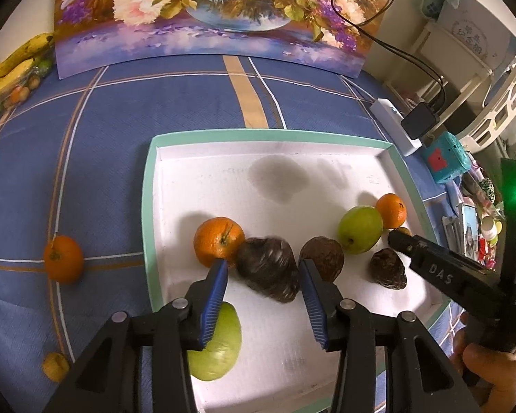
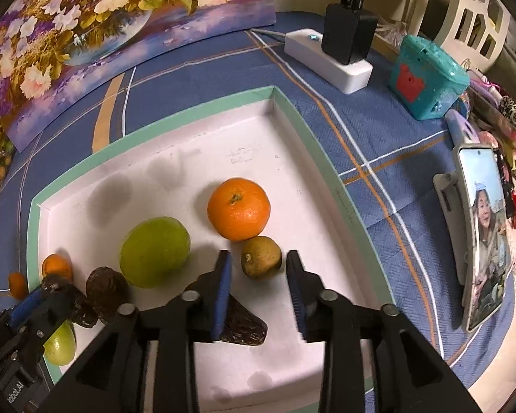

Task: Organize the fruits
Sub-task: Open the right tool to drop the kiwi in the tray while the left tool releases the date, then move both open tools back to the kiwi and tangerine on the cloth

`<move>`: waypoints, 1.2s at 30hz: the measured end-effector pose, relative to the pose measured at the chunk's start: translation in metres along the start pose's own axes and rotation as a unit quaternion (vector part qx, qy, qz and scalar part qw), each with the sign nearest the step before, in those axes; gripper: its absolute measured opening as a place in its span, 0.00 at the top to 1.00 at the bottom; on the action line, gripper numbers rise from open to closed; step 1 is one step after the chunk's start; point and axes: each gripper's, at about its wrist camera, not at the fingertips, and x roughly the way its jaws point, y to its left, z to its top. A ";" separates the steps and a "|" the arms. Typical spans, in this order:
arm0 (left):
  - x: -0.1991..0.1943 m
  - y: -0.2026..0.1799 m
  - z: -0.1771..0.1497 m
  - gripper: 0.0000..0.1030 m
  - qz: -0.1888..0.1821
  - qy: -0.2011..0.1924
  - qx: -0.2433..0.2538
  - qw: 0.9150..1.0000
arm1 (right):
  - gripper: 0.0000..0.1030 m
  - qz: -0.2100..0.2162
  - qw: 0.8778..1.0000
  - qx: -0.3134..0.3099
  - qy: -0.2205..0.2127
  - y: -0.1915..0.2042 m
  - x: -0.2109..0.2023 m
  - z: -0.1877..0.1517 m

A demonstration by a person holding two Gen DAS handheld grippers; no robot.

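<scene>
A white tray with a mint rim (image 1: 147, 206) (image 2: 292, 110) holds several fruits. My left gripper (image 1: 263, 265) is open around a dark brown wrinkled fruit (image 1: 268, 268), blurred, with an orange (image 1: 216, 244) at its left and a green fruit (image 1: 220, 340) under the left finger. Two more dark fruits (image 1: 323, 258) (image 1: 388, 268) lie to the right. My right gripper (image 2: 258, 258) is open around a small brownish-yellow fruit (image 2: 261, 257), near an orange (image 2: 239, 208), a green fruit (image 2: 154, 251) and a dark fruit (image 2: 244, 327).
On the blue plaid cloth outside the tray lie an orange (image 1: 63, 258) and a small yellow fruit (image 1: 54, 366). Bananas (image 1: 13, 62) sit far left. A flower painting (image 1: 216, 17) stands behind. A power strip (image 2: 326, 58), teal box (image 2: 426, 79) and phone (image 2: 481, 234) are right.
</scene>
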 end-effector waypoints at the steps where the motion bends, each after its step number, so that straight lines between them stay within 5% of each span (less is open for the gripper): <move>1: -0.001 0.000 0.000 0.54 -0.001 0.000 -0.001 1.000 | 0.65 0.000 1.000 0.000 -0.003 0.000 -0.003 0.000; 15: -0.033 0.006 0.008 0.49 -0.014 -0.020 -0.017 1.000 | 0.65 0.006 0.998 -0.005 -0.054 0.003 -0.045 0.005; 36: -0.080 0.101 0.004 0.49 0.019 -0.059 -0.161 0.985 | 0.65 0.036 0.995 -0.058 -0.069 0.043 -0.063 -0.001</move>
